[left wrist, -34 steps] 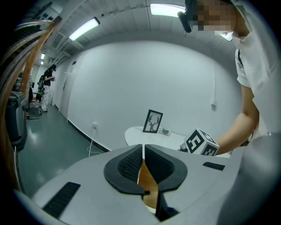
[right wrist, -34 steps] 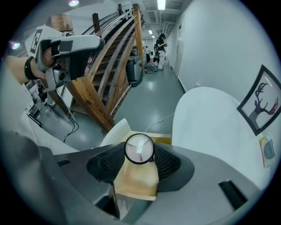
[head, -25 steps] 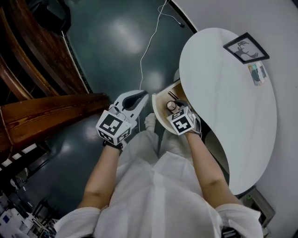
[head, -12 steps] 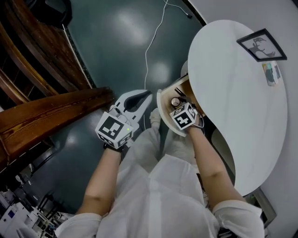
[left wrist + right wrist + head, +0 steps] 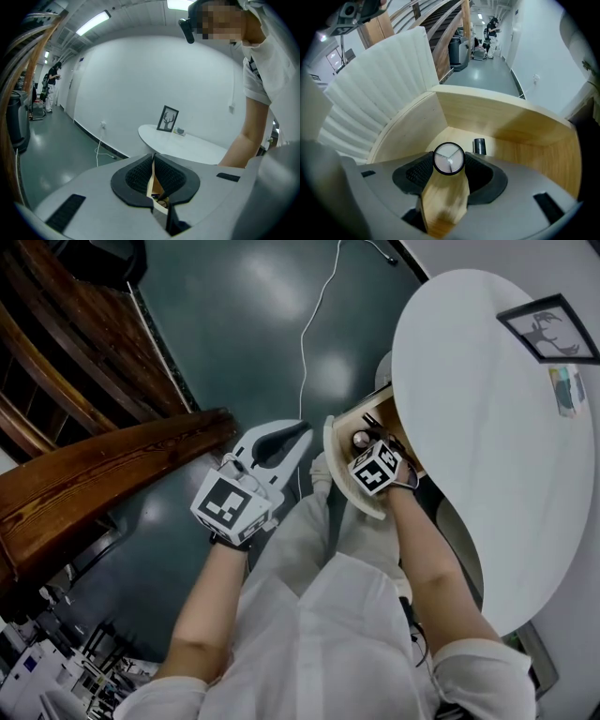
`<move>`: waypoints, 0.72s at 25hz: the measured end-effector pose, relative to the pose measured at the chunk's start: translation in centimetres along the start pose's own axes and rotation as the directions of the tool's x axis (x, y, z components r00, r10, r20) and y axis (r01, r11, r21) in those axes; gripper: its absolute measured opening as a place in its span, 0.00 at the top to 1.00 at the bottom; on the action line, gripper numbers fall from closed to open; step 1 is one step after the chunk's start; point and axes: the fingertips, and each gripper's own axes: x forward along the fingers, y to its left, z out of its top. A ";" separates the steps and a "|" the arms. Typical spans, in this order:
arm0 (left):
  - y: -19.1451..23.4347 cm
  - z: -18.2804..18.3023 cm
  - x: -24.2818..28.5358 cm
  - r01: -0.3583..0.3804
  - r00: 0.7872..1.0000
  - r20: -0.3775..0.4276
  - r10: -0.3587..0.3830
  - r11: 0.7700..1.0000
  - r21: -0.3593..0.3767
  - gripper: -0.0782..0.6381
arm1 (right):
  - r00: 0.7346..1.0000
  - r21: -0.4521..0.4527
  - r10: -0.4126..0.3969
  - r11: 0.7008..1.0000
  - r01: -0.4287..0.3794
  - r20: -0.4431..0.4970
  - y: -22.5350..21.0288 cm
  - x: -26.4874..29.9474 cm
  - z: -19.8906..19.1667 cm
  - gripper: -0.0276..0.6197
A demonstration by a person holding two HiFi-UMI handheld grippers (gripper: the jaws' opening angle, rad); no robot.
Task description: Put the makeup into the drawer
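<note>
The right gripper (image 5: 449, 164) was down inside the open drawer (image 5: 520, 140), and its jaws were clamped on a round makeup pot (image 5: 449, 157), black-rimmed with a pale lid, one pad pressed against each side. The pot sat over the drawer's wooden floor, though none of the views showed whether it touched the wood. Just beyond it, a short dark cylinder (image 5: 479, 146) stood close to the drawer's back wall. The ribbed white drawer front (image 5: 379, 93) curved away at the left of the right gripper view. In the head view, the drawer stuck out from under the rounded white surface (image 5: 487, 446), with the marker cube (image 5: 374, 468) of the right gripper above it. The left gripper (image 5: 152, 161) hung out over the dark green floor (image 5: 244, 324), near the drawer front but apart from it. Its pads were pressed together with nothing between them, leaving only a thin slit lower down. Far across the surface, a framed picture (image 5: 553, 326) stood near the edge, with a small pale item (image 5: 567, 390) just beside it. A white cable (image 5: 314, 324) trailed over the floor, and a wooden staircase (image 5: 84, 484) ran along the left.
</note>
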 end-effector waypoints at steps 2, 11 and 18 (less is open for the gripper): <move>0.0 -0.1 0.1 0.001 1.000 0.001 -0.001 1.000 -0.001 0.86 | 1.000 -0.005 -0.004 1.000 0.004 -0.005 0.0 0.4 0.0 0.64; 0.1 -0.3 0.0 0.006 1.000 0.003 -0.006 1.000 -0.003 0.86 | 1.000 -0.042 -0.003 0.999 0.001 -0.031 0.3 1.2 -0.3 0.64; 0.1 -0.3 -0.5 0.005 1.000 0.001 -0.005 1.000 0.003 0.86 | 0.999 -0.052 0.001 0.999 -0.003 -0.044 0.6 1.4 -0.6 0.64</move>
